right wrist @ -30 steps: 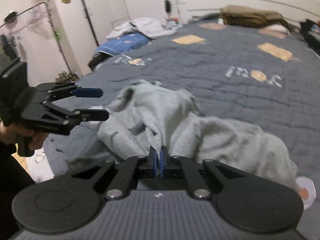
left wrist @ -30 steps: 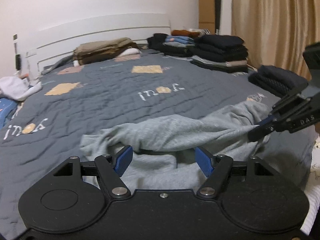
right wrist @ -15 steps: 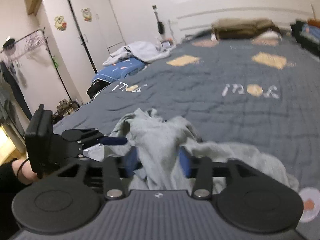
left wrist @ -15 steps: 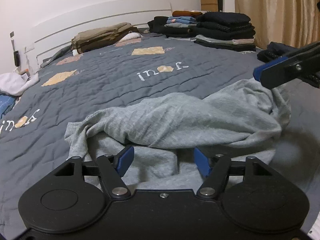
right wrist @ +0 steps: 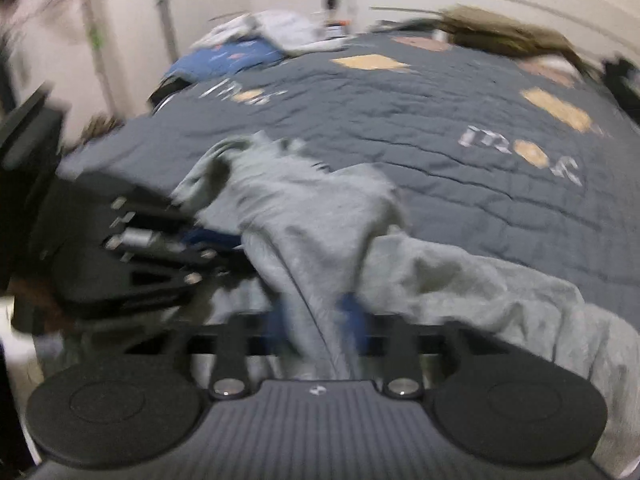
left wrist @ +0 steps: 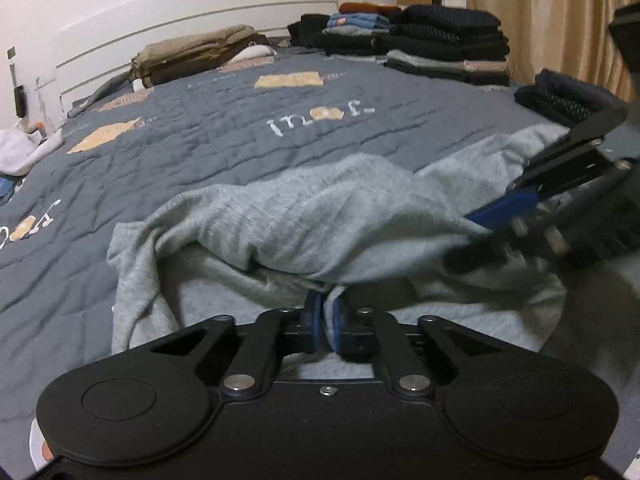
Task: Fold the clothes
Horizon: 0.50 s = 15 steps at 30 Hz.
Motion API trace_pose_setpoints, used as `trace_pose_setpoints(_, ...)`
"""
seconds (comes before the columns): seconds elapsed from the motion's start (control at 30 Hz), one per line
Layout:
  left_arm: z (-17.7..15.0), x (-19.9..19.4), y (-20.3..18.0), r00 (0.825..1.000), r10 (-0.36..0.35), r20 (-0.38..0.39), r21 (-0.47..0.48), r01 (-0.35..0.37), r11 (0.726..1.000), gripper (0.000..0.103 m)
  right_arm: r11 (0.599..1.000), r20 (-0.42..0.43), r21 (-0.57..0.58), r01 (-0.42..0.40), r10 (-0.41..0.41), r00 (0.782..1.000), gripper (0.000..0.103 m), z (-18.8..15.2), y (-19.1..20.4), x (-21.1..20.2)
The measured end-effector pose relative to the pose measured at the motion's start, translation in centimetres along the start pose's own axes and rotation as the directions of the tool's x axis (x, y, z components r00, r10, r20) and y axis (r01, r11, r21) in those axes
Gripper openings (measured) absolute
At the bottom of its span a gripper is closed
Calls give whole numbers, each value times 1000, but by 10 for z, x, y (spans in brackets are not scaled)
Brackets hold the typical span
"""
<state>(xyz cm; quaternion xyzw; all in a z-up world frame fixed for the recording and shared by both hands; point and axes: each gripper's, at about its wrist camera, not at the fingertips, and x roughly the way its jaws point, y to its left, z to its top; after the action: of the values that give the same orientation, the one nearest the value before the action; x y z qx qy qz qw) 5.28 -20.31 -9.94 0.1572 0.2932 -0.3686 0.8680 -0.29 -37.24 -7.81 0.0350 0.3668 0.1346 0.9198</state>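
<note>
A crumpled grey sweatshirt [left wrist: 320, 216] lies bunched at the near edge of a bed covered by a dark grey quilt [left wrist: 224, 132].

The left gripper [left wrist: 327, 320] has just been closing, and its blue pads now pinch a fold of the sweatshirt's near edge.

The right gripper [right wrist: 318, 320] has also just been closing. In its blurred view a fold of grey cloth runs between the blue pads, which press on it from both sides.

At the far side of the quilt sit a stack of folded dark clothes [left wrist: 444, 46] on the right and a folded khaki pile [left wrist: 196, 54] near the white headboard [left wrist: 192, 20].
</note>
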Motion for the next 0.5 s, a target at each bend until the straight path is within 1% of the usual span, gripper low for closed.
trace_pose_setpoints(0.03, 2, -5, 1, 1000, -3, 18, -4, 3, 1000, 3, 999, 19, 44, -1, 0, 1000, 7, 3, -6, -3)
trace_pose_setpoints(0.13, 9, -25, 8, 997, -9, 79, -31, 11, 999, 3, 989, 111, 149, 6, -23, 994, 6, 10, -20, -22)
trace_pose_setpoints(0.2, 14, -39, 17, 993, -24, 117, -71, 32, 997, 2, 974, 184, 225, -12, -30, 982, 5, 13, -32, -39)
trace_pose_setpoints(0.27, 18, -53, 24, 989, -39, 144, -90, 52, 995, 2, 955, 242, 292, -41, -32, 970, 4, 14, -43, -57)
trace_pose_setpoints(0.3, 18, -59, 26, 986, -60, 154, -96, 75, 993, 2, 946, 264, 318, -59, -28, 964, 4, 15, -49, -67)
trace_pose_setpoints(0.37, 18, -71, 27, 976, -142, 162, -90, 158, 983, 2, 941, 277, 330, -67, -29, 960, 4, 18, -60, -79)
trace_pose_setpoints(0.4, 18, -76, 25, 969, -185, 162, -73, 198, 977, 2, 940, 282, 335, -70, -29, 959, 4, 19, -65, -84)
trace_pose_setpoints(0.43, 16, -81, 22, 962, -228, 154, -49, 237, 970, 2, 941, 280, 335, -55, -43, 959, 4, 19, -69, -89)
trace_pose_setpoints(0.5, 13, -87, 10, 945, -304, 123, 14, 304, 953, 2, 935, 257, 354, -32, -64, 964, 4, 16, -79, -94)
